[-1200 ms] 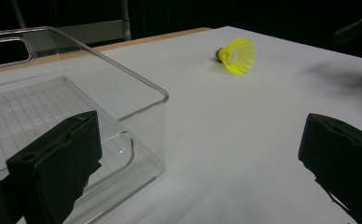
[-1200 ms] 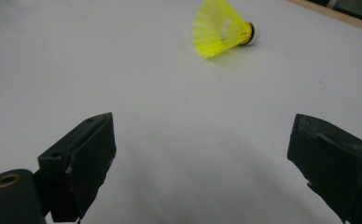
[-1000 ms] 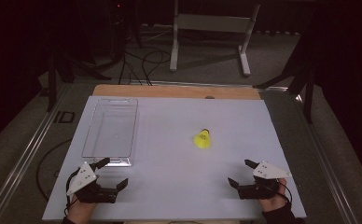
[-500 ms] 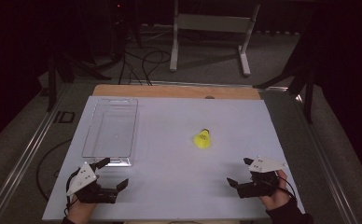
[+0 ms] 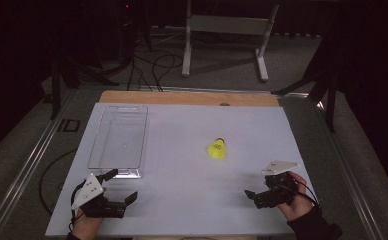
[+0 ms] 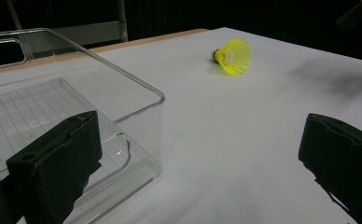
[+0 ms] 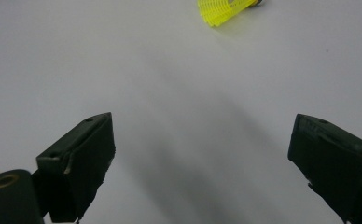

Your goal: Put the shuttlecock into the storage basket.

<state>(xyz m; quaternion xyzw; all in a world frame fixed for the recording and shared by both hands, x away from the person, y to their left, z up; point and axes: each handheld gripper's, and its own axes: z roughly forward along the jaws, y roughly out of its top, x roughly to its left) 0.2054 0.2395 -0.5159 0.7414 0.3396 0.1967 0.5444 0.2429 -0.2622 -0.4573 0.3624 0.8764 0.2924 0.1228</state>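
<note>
Yellow shuttlecock (image 5: 216, 149) is lying on its side on the white table (image 5: 182, 200), roughly mid-table & a bit right of centre, touching nothing else. In the left gripper view the shuttlecock (image 6: 233, 56) is sitting well ahead, skirt facing the camera, dark cork tip pointing away. In the right gripper view just the mesh skirt of the shuttlecock (image 7: 221, 10) is peeking in at the top edge.

Left claw (image 5: 118, 189) is resting at the near left corner of the table, held in a hand (image 5: 84, 222) coming in from the bottom; jaws are standing wide apart w/ nothing between them. In its own view the left claw (image 6: 202, 158) is framing bare table, w/ one jaw sitting just in front of the clear plastic tray (image 6: 137, 88).

Clear tray (image 5: 118, 141) is lying on the left side of the table, long side running away from the person, near end just beside the left claw, well apart from the shuttlecock.

Right claw (image 5: 254, 194) is hovering or resting low near the right front edge (can't tell which), grey plate on top, jaws pointing left. In its own view the right claw (image 7: 202, 158) is gaping wide, bare table between the jaws. Shuttlecock is near it but not touching.
</note>
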